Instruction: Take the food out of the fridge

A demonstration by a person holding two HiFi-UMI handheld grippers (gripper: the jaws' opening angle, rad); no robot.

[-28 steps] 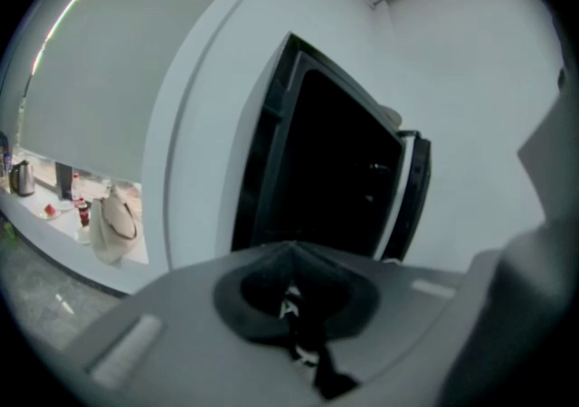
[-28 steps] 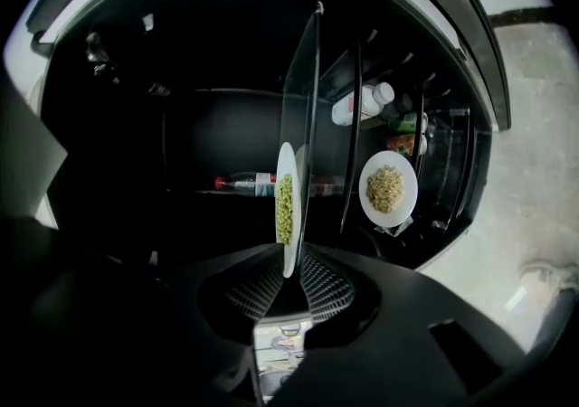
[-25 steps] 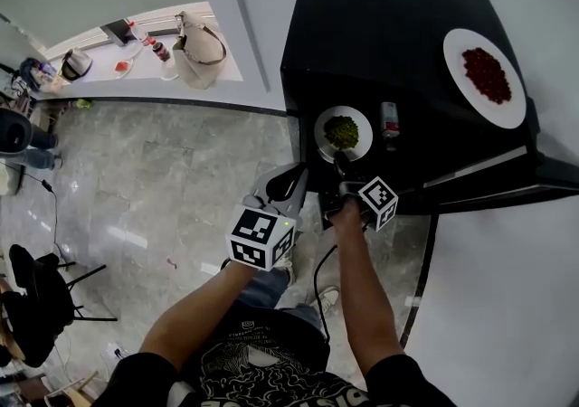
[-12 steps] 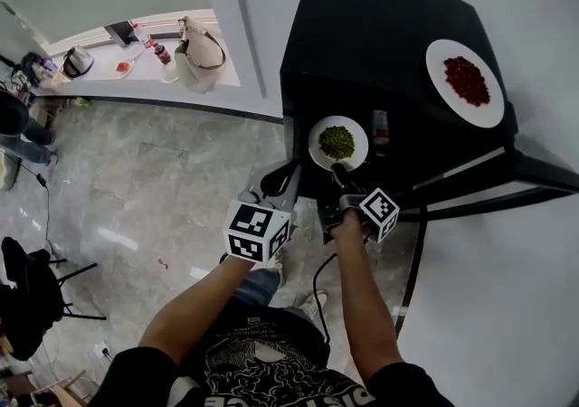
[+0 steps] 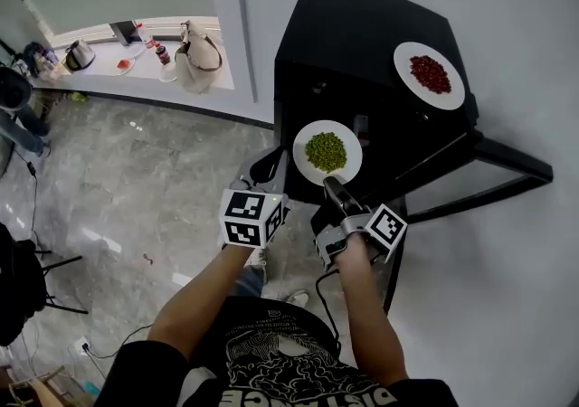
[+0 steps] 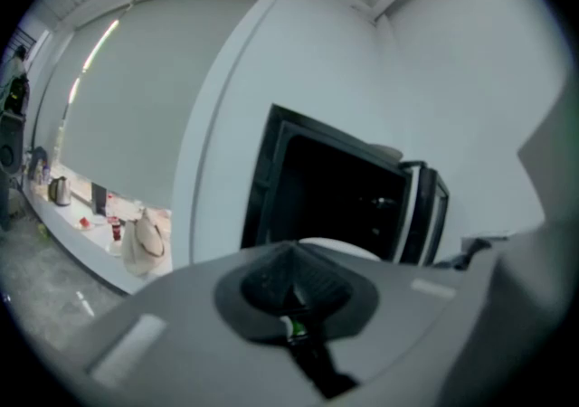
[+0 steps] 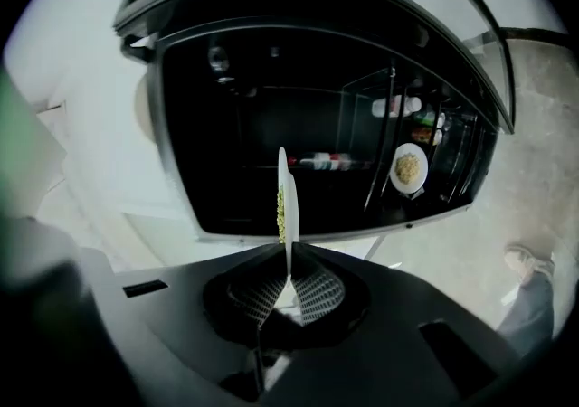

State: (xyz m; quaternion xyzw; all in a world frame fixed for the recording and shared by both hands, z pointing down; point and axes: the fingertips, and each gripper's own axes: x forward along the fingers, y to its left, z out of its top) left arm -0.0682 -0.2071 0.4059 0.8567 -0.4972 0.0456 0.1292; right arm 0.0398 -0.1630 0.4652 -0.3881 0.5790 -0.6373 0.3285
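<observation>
Far left of the black fridge (image 5: 362,30), a beige handbag (image 5: 197,57) sits on a white ledge (image 5: 99,69). Just left of the fridge's front, the left gripper (image 6: 291,256) has its jaws together on nothing. Before the open fridge, the right gripper (image 7: 288,260) is clamped on the rim of the plate of green peas (image 5: 327,152), held outside the fridge. On the fridge's top rests a plate of red food (image 5: 429,75). A bottle (image 7: 324,161) inside the fridge bears a label too small to read.

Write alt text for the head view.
The right claw grips the rim of a white plate of green food in front of an open black fridge. A second plate with red food sits on top of it; the left claw is shut and empty.
</observation>
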